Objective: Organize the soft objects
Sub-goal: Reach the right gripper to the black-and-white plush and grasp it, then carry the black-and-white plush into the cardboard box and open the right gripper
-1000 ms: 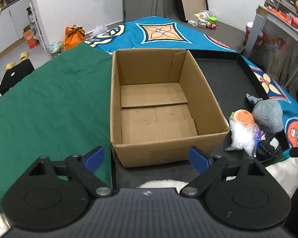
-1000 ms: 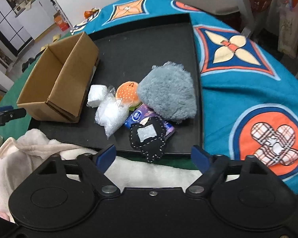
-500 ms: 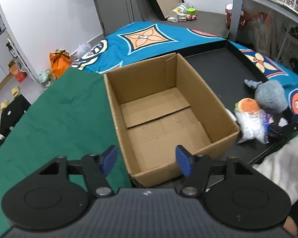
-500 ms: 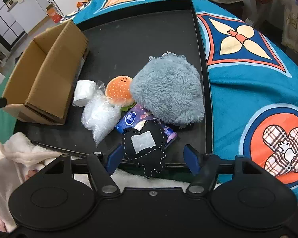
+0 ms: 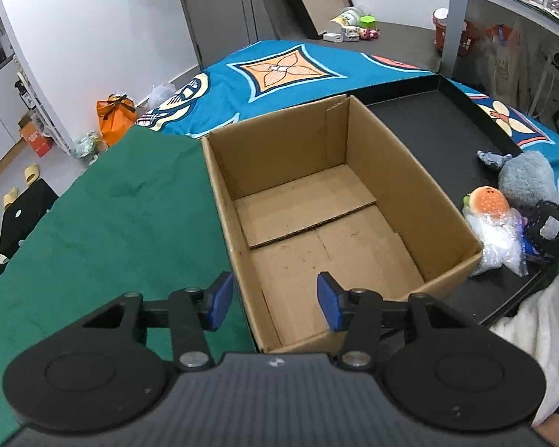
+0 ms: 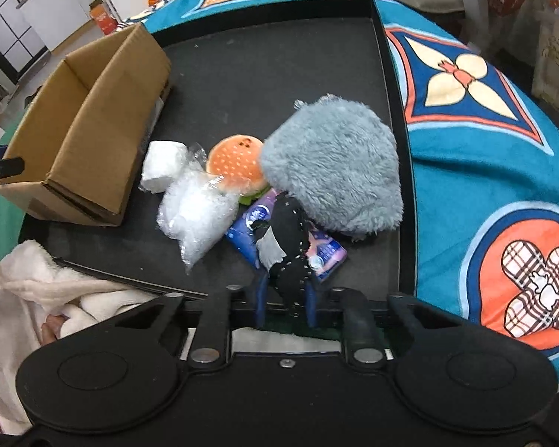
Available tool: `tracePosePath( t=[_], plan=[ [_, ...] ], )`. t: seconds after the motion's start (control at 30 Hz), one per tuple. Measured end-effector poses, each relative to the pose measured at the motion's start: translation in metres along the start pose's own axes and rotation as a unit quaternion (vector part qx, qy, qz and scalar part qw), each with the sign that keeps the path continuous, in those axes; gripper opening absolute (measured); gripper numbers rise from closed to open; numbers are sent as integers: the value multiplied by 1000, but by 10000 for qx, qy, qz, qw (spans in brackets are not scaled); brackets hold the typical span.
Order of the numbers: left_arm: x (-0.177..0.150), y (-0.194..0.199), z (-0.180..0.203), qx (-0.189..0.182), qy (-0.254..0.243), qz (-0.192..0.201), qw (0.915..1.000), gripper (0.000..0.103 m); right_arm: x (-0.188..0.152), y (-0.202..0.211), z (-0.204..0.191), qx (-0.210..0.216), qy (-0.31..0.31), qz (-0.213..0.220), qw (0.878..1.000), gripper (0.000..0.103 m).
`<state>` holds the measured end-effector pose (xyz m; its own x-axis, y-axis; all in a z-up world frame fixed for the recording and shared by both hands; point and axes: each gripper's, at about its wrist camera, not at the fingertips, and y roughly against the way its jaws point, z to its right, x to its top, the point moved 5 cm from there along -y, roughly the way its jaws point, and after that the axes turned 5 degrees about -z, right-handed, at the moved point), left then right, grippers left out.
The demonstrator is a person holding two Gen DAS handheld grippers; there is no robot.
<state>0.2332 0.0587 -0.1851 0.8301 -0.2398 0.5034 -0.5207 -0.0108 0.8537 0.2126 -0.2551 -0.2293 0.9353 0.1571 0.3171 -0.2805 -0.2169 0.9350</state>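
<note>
Now our right gripper [image 6: 285,300] is clamped on the lower edge of the black stitched plush [image 6: 287,246], which lies on the black tray [image 6: 264,74] among the grey furry toy [image 6: 335,167], burger plush [image 6: 236,165] and bubble wrap [image 6: 193,216]. Our left gripper [image 5: 274,300] — jaws closing — straddles the near left wall of the empty cardboard box [image 5: 328,216], not yet pressing it.

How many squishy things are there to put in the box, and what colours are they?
Grey: 1, the fluffy plush
Orange: 1, the burger toy
Black: 1, the stitched soft toy, pinched in the right hand-held gripper
White or clear: 2, the white block and the clear bag
Purple-blue: 1, the soft packet
Total: 6, none yet in the cardboard box
</note>
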Motion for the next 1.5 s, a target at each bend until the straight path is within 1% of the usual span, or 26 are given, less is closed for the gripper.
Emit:
tracePosePath(
  t=[0.03, 0.07, 0.13, 0.17, 0.23, 0.27, 0.33, 0.5, 0.77, 0.93, 1.03, 1.2, 1.33, 1.43, 1.5],
  plan=[
    [-1, -2, -1, 5, 35, -42, 10000, 46, 0, 2, -1, 18, 10, 30, 10000, 11],
    [-2, -5, -2, 8, 89, -93, 9999, 43, 1, 5, -3, 33, 21, 65, 10000, 11],
    [-5, -7, -4, -44, 184, -158, 9997, 35, 2, 10, -7, 77, 67, 167, 9998, 11],
    [-7, -7, -4, -40, 199, -156, 9997, 33, 3, 13, -9, 104, 95, 218, 9997, 11],
    [-9, -8, -5, 20, 203, -151, 9997, 26, 4, 18, -14, 143, 180, 301, 9993, 10],
    [-10, -8, -6, 38, 241, -158, 9996, 24, 5, 21, -17, 156, 218, 339, 9991, 10],
    [-11, -7, -8, 94, 299, -169, 9994, 13, 7, 26, -22, 188, 262, 426, 9986, 10],
    [-15, -2, -7, 86, 208, -92, 9997, 13, 12, 38, -30, 172, 347, 632, 9972, 10],
    [-19, 4, -2, -21, 201, -73, 9998, 13, 21, 50, -45, 287, 385, 884, 9949, 10],
    [-23, 8, -2, -43, 254, -28, 9997, 13, 30, 56, -61, 388, 485, 1051, 9925, 10],
    [-25, 9, -3, -64, 306, -20, 9995, 13, 35, 56, -69, 490, 472, 1034, 9923, 10],
    [-26, 9, -3, -54, 350, 2, 9994, 13, 43, 55, -86, 452, 580, 1131, 9909, 10],
    [-25, 9, -6, -56, 523, 18, 9986, 13, 50, 53, -99, 447, 640, 1211, 9896, 10],
    [-24, 10, -10, -84, 787, 15, 9969, 13, 55, 53, -111, 469, 767, 1292, 9875, 10],
    [-24, 10, -9, -44, 836, -5, 9965, 13, 58, 53, -119, 472, 848, 1366, 9859, 10]
  ],
)
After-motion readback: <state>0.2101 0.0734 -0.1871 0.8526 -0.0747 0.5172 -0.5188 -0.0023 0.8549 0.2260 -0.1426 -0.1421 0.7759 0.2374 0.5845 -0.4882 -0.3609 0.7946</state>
